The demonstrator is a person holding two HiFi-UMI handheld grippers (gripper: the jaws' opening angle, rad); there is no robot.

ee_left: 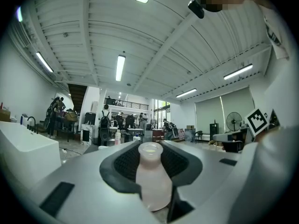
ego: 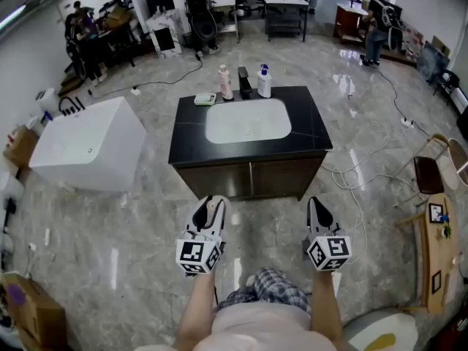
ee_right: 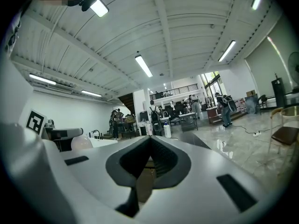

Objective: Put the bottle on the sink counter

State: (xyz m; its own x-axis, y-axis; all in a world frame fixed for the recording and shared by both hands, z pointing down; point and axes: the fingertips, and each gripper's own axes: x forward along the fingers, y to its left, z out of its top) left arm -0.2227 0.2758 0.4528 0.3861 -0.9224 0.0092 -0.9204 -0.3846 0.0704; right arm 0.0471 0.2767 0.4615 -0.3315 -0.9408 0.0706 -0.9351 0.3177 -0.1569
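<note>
My left gripper (ego: 210, 205) clamps the bottle (ee_left: 152, 176); the right gripper (ego: 319, 209) has its jaws together. The counter (ego: 307, 134) at twelve o'clock carries dispensers (ego: 264, 81) beside the tap (ego: 244, 82); tub (ego: 91, 145) at ten.

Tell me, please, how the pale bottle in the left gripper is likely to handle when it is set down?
The bottle looks like stiff plastic: the left gripper clamps it with no visible denting. It is small, so probably light. Its smooth round body, wider than the neck, should stand steadily but would likely roll if laid down.
</note>
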